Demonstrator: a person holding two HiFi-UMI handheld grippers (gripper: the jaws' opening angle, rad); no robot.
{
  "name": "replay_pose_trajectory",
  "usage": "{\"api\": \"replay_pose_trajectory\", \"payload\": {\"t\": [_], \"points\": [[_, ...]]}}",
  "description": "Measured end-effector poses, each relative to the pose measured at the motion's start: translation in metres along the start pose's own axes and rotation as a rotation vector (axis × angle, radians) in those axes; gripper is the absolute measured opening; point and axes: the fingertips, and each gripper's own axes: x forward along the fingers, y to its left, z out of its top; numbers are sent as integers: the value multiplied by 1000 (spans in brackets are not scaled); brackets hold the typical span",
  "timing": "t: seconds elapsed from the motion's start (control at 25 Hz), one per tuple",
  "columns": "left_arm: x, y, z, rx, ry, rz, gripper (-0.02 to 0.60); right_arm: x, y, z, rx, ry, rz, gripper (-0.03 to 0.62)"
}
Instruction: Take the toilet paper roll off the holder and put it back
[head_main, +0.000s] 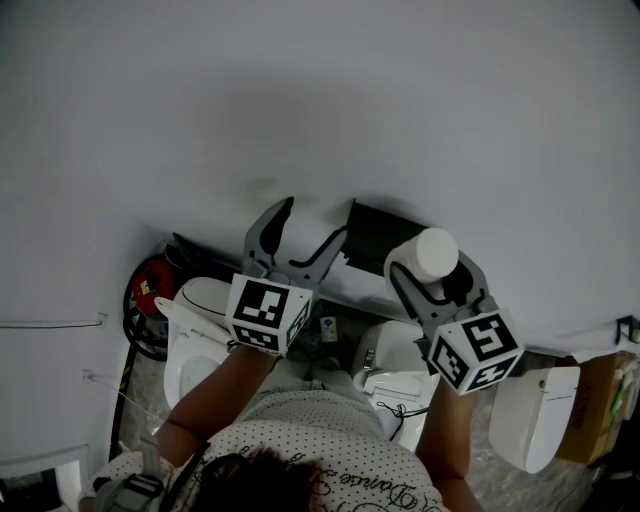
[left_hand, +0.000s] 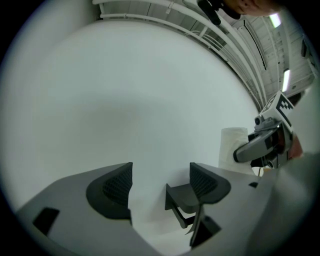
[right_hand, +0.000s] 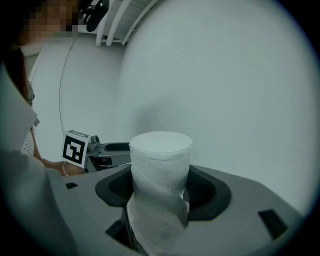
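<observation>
- We've got the right gripper (right_hand: 161, 192) with its jaws pinching the toilet paper roll (right_hand: 161, 155), upright, off the black holder (head_main: 385, 232).
- Our left gripper (left_hand: 160, 187) has its jaws spread, empty, near the holder.

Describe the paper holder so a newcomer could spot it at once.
On the white wall ahead of the person sits a dark bracket, the holder. It is boxy and empty, unlike the round white roll beside it.

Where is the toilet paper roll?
Right of centre in the head view, the toilet paper roll is clamped in the right gripper, beside the black holder.
</observation>
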Motion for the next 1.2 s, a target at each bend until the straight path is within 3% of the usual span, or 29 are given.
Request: {"api": "replay_pose_trajectory", "payload": {"t": [0.44,1.2], "points": [[1,-5,-7,-9,11,-3,342,5,7,-21,43,36,30,305],[34,11,6,0,-15,2,342,19,-35,29,-11,-34,-13,305]]}}
